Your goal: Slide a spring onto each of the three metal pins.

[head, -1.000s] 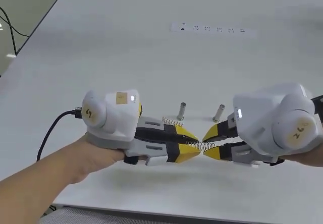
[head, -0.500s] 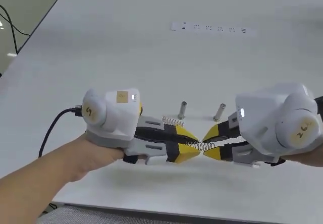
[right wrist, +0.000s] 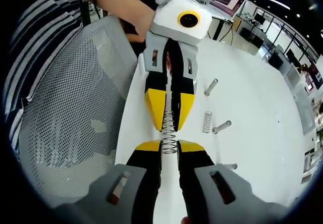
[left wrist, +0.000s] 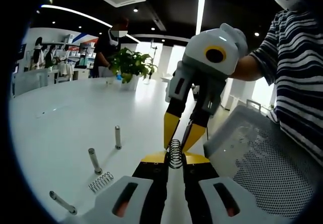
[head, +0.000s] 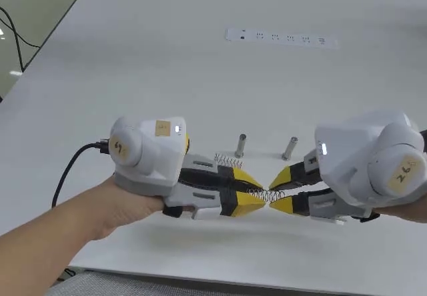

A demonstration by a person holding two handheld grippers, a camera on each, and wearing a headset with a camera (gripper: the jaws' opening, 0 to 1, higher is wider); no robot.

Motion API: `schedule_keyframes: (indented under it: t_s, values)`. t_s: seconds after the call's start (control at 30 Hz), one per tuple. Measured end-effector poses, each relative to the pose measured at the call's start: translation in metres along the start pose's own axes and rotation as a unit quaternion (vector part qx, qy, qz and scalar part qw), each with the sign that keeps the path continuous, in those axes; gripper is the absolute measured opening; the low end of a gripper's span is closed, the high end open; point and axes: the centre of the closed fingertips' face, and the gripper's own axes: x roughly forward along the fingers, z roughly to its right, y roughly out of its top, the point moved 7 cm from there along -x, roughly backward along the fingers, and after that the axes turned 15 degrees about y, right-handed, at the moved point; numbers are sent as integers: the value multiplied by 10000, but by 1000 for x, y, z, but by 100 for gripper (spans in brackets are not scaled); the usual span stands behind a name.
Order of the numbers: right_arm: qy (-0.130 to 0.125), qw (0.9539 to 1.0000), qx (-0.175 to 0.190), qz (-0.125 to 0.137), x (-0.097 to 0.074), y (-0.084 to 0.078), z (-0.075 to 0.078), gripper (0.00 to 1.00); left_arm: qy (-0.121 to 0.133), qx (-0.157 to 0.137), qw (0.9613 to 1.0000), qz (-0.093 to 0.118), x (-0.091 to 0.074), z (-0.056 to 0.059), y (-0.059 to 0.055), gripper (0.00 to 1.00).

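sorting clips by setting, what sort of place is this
Probably an open-plan office or showroom: a long white table with a power strip on it, a mesh office chair and a potted plant.
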Motion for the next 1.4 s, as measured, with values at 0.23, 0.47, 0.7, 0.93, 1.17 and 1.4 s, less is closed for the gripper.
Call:
schedule_keyframes:
  t_s: [0.23, 0.47, 0.7, 0.93, 1.17, 1.4]
  values:
    - [-38, 10000, 68, 33, -2, -8, -1, 13, -3, 0, 10000, -7, -1, -1, 0, 7]
    - [-31, 10000, -7, 52, -2, -9, -1, 13, -35, -4, 10000, -26, 1, 1, 1, 7]
    - [-31, 9998, -191, 60, -4, -9, -3, 12, -60, -20, 10000, -34, 0, 0, 0, 8]
    - [-66, 9992, -366, 122, -9, -7, -2, 12, -33, -7, 10000, -75, 1, -1, -2, 7]
    - [-104, 9986, -424, 281, -11, -1, -2, 13, -41, 70, 9998, -157, 1, -2, -5, 7]
    - [-84, 9983, -436, 377, -13, 2, -2, 12, -39, 131, 9997, -179, 1, -1, -7, 7]
